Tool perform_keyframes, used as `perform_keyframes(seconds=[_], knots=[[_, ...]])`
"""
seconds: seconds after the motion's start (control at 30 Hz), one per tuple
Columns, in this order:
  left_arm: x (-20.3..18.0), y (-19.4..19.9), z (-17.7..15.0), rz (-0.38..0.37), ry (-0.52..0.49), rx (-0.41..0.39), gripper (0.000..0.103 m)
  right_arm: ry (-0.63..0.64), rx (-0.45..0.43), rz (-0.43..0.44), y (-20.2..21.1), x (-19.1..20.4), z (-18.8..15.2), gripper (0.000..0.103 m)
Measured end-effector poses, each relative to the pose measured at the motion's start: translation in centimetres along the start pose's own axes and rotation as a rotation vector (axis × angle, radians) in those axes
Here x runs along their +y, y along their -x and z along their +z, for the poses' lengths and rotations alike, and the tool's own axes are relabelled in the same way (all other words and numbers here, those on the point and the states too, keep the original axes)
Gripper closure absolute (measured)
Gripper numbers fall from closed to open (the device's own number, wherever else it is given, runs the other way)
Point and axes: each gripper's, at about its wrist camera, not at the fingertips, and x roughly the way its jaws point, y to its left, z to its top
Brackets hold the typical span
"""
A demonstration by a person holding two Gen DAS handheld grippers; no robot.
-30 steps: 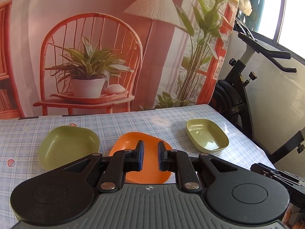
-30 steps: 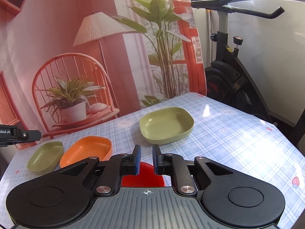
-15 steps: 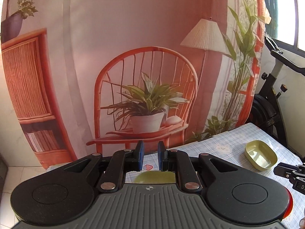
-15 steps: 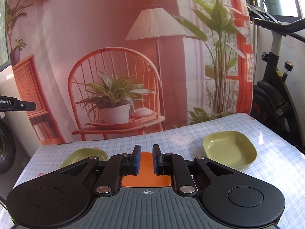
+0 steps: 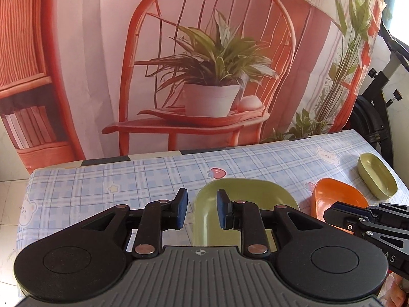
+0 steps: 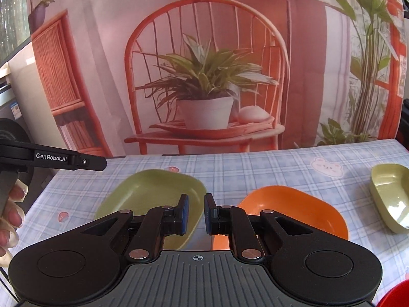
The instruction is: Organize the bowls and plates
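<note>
A green square plate (image 5: 242, 199) lies on the checked tablecloth; it also shows in the right wrist view (image 6: 150, 194). An orange plate (image 5: 337, 199) (image 6: 294, 209) lies to its right. A small green bowl (image 5: 377, 177) (image 6: 391, 194) sits further right. A red dish (image 6: 398, 294) peeks in at the bottom right. My left gripper (image 5: 202, 211) is open and empty, its jaws over the green plate's left rim. My right gripper (image 6: 195, 213) hangs above the gap between the green and orange plates, jaws a little apart and empty.
The table (image 5: 102, 179) backs onto a printed wall cloth (image 5: 204, 51) showing a chair and plant. An exercise bike (image 5: 378, 117) stands past the right edge. The right gripper's tip (image 5: 358, 220) is beside the orange plate. The left gripper's side (image 6: 64, 160) crosses the left.
Both views have swung down and left onto the table. My left gripper's jaws have opened wider over the green plate. My right gripper has come closer to the green and orange plates.
</note>
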Motion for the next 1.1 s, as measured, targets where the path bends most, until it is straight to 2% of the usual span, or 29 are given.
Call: perform_keyframes(seconds=[0.13,0.33,0.63,0.67,0.7,0.77,1.1], knots=[[0.1,-1.1,-0.8,0.000,-0.032,0.022,0.074,-0.032,0.049,-0.010,-2.2,0.0,-0.3,0.093],[0.4,-2.6,-1.9,0.008,-0.022,0.060,0.074,-0.053,0.112,-0.018,-4.4,-0.3,-1.1,0.093],[-0.2,-4.3,-3.3,0.032,-0.022,0.144,0.074,-0.073,0.145,-0.013,-5.2,-0.6,-1.4,0.093],[-0.2,-4.4,-3.4,0.040,-0.019,0.147,0.076,-0.074,0.147,-0.011,-5.2,-0.6,-1.5,0.093],[-0.2,-4.4,-3.5,0.046,-0.015,0.146,0.083,-0.077,0.149,-0.009,-5.2,-0.7,-1.5,0.093],[-0.1,-4.1,-3.7,0.041,-0.005,0.138,0.092,-0.078,0.149,0.000,-5.1,-0.7,-1.6,0.094],[-1.3,-1.1,-4.5,0.083,-0.020,0.132,0.094,-0.122,0.155,0.023,-3.1,-0.3,-2.5,0.095]])
